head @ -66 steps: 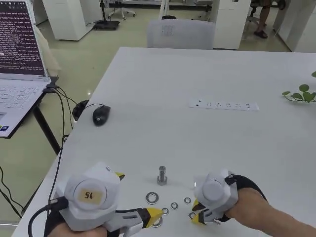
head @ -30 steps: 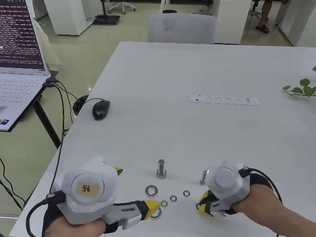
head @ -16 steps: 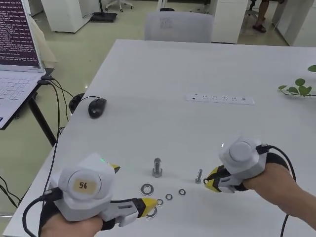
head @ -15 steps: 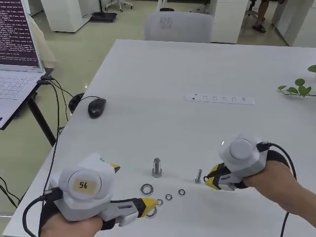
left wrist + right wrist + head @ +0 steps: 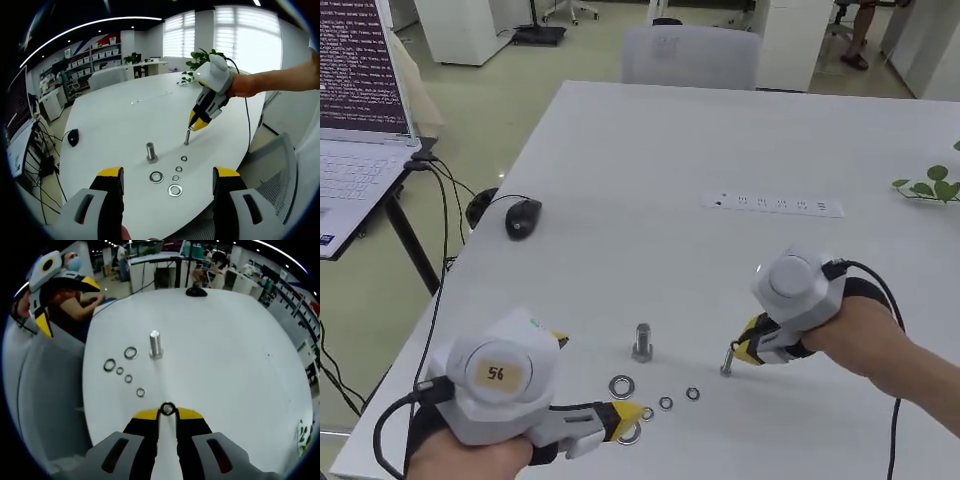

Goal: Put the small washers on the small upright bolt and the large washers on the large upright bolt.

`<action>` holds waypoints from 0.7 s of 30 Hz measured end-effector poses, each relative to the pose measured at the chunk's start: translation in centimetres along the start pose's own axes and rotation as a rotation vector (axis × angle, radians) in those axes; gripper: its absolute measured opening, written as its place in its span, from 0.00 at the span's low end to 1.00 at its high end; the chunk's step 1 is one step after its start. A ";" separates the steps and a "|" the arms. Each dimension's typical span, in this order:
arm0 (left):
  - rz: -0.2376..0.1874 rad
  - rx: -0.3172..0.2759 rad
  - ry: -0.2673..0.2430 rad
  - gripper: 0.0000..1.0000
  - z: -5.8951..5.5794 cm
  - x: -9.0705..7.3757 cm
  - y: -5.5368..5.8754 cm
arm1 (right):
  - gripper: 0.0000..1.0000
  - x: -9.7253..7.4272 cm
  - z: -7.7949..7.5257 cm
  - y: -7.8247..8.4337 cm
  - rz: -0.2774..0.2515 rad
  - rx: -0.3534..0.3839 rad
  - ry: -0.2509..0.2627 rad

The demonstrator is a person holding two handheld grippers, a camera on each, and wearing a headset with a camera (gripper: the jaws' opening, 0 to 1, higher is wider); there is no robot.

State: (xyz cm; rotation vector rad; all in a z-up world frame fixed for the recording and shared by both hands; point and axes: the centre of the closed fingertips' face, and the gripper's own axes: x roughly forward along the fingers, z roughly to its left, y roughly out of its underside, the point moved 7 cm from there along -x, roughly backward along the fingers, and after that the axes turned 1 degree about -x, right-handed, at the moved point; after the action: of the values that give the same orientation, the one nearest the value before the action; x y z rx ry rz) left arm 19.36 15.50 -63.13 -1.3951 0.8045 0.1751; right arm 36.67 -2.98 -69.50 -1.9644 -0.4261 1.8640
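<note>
- In the right gripper view, a round steel small washer (image 5: 168, 409) is seen clamped by the right gripper (image 5: 168, 413).
- In the left gripper view, the left gripper (image 5: 168, 173) is seen spread wide.

A long white table (image 5: 740, 140) stands on a pale greenish floor (image 5: 500, 110), with 1 grey chair (image 5: 690, 57) at its far end; on it lie a white power strip (image 5: 772, 206) and a black mouse (image 5: 523, 217), and a leafy plant (image 5: 930, 187) shows at its right edge. To the left an open laptop (image 5: 355, 120) sits on a dark-legged stand with black cables (image 5: 445, 215) hanging beside it, and white cabinets (image 5: 455, 28) stand beyond. In the left gripper view 2 windows with blinds (image 5: 240, 32) let in daylight, a curved light strip (image 5: 95, 22) crosses the dark ceiling, and shelves (image 5: 97, 52) line the far wall.
</note>
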 end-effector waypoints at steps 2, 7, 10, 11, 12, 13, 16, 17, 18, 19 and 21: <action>0.012 -0.003 -0.003 0.72 0.2 0.0 0.3 | 0.13 0.2 -0.1 0.0 0.010 -0.003 0.000; 0.046 -0.002 -0.009 0.72 0.4 0.0 1.0 | 0.13 0.3 -0.2 0.0 0.022 -0.003 -0.009; 0.048 -0.009 -0.009 0.72 0.4 0.0 1.1 | 0.13 0.4 -0.2 0.0 0.028 -0.007 -0.013; 0.047 -0.010 -0.009 0.72 0.3 0.0 1.1 | 0.13 0.5 -0.3 0.0 0.034 -0.009 -0.013; 0.047 -0.010 -0.008 0.72 0.3 0.0 1.1 | 0.13 0.6 -0.3 0.0 0.037 -0.010 -0.013; 0.047 -0.010 -0.007 0.72 0.3 0.1 1.0 | 0.14 0.6 -0.3 0.0 0.042 -0.012 -0.014; 0.044 -0.010 -0.006 0.72 0.4 0.1 1.0 | 0.14 0.7 -0.3 -0.1 0.046 -0.016 -0.017; 0.043 -0.010 -0.006 0.72 0.4 0.1 1.0 | 0.14 0.7 -0.3 -0.1 0.046 -0.018 -0.019; 0.043 -0.010 -0.006 0.72 0.4 0.1 1.0 | 0.14 0.8 -0.2 -0.2 0.048 -0.020 -0.019; 0.043 -0.011 -0.006 0.72 0.4 0.1 1.0 | 0.14 0.8 -0.2 -0.2 0.052 -0.021 -0.019; 0.044 -0.011 -0.005 0.72 0.4 0.1 1.0 | 0.14 1.0 -0.3 -0.1 0.060 -0.025 -0.018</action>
State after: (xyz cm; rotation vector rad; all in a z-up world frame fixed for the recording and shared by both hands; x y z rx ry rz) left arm 19.04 16.06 -63.96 -1.3879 0.8310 0.2173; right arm 37.04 -2.40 -70.30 -1.9984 -0.4028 1.9235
